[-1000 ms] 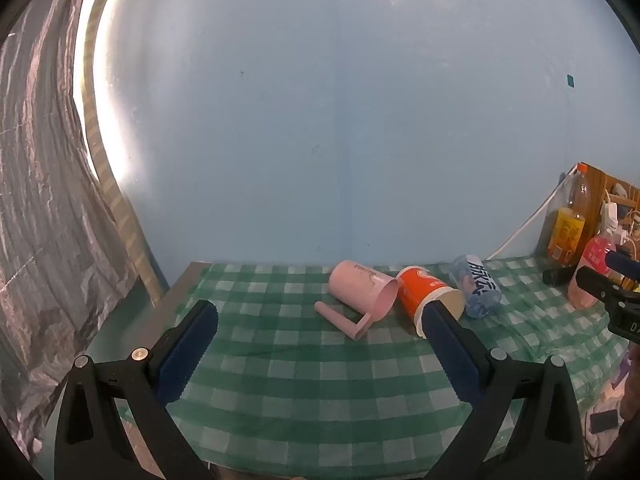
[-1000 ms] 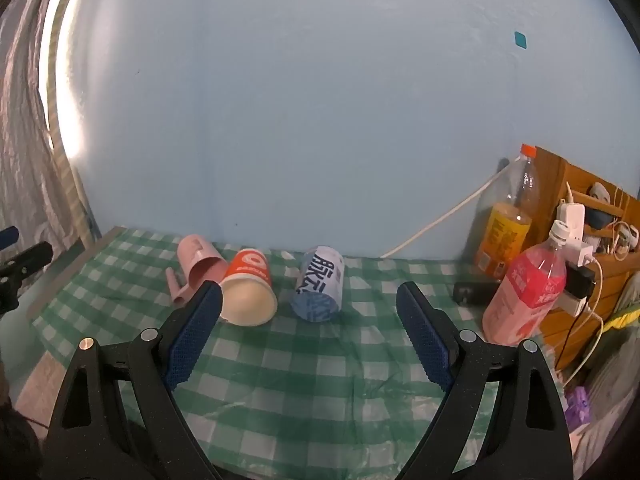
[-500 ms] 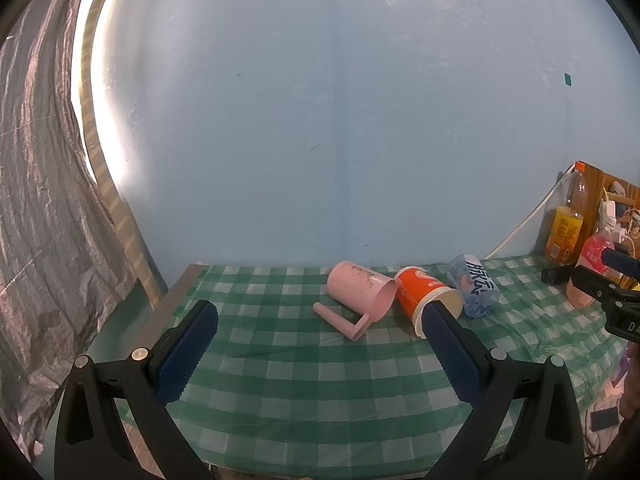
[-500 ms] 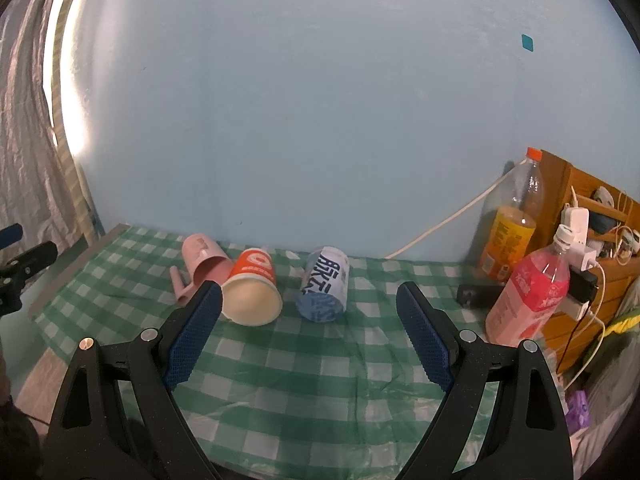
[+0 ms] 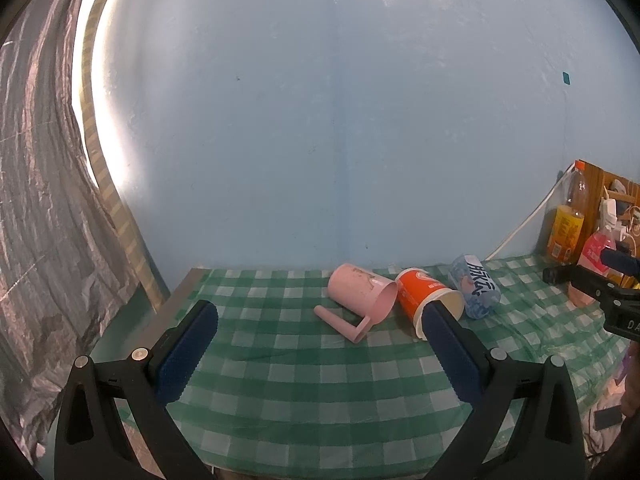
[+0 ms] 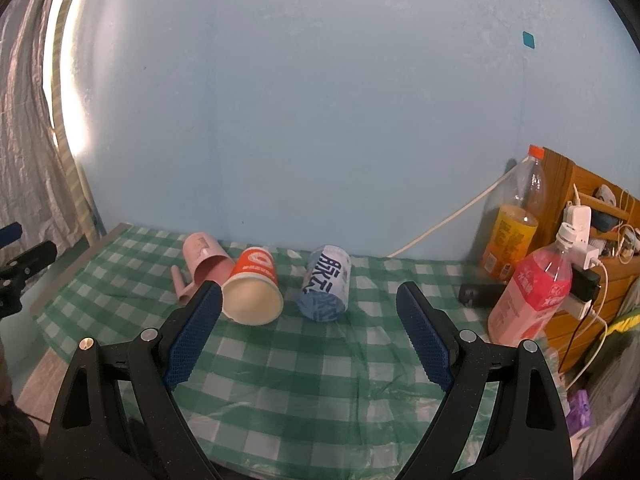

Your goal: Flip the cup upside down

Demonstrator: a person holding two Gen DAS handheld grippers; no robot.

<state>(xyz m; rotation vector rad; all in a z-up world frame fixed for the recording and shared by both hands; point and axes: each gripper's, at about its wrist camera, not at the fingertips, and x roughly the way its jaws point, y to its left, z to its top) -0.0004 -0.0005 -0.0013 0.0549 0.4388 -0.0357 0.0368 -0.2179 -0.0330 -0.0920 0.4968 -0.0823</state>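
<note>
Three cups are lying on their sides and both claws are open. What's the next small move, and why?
Probably ease the right claw forward and down toward the blue-and-white cup. It lies on its side almost centred between the open fingers, clear of the orange cup, and nothing is gripped yet.

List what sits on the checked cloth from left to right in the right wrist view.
pink mug → orange paper cup → blue-and-white cup → small black object → orange drink bottle → pink drink bottle
</note>
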